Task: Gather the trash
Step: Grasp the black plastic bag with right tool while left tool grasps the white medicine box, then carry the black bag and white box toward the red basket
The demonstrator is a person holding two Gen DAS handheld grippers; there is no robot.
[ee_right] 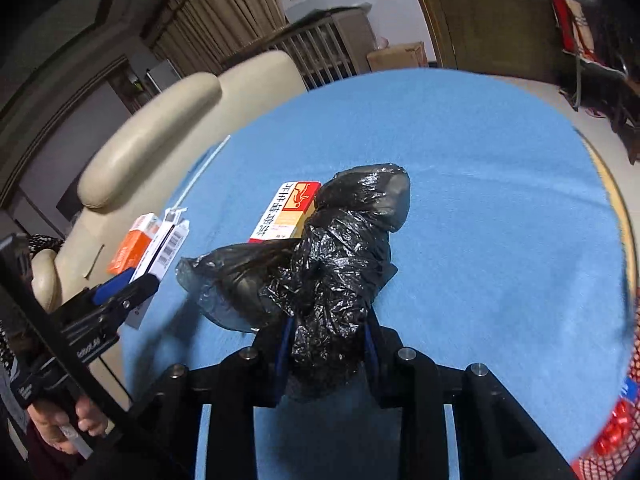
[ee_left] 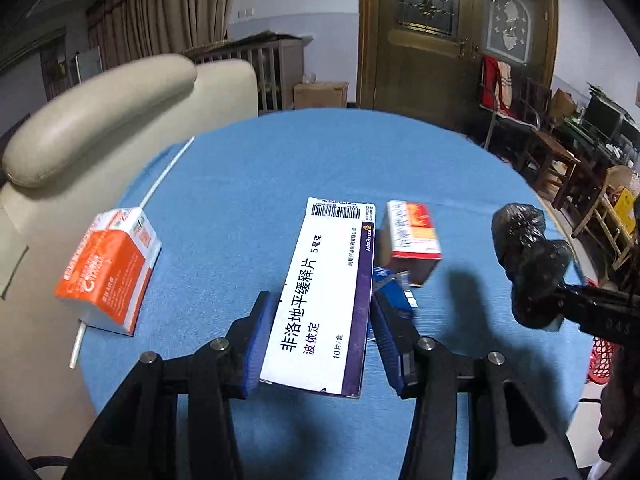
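My left gripper (ee_left: 320, 312) is shut on a long white and purple medicine box (ee_left: 326, 296) and holds it above the round blue table (ee_left: 248, 176). My right gripper (ee_right: 328, 332) is shut on a crumpled black plastic bag (ee_right: 340, 264), which also shows at the right of the left wrist view (ee_left: 528, 256). A red and yellow medicine box (ee_left: 412, 236) lies on the table just beyond the white box; in the right wrist view (ee_right: 286, 212) it sits behind the bag. An orange and white carton (ee_left: 108, 268) stands at the table's left edge.
A white straw (ee_left: 166, 174) lies on the table near the far left edge. A cream sofa (ee_left: 100, 120) stands left of the table. A red mesh basket (ee_left: 602, 360) sits low at the right. Wooden chairs (ee_left: 548, 148) and a wooden door stand behind.
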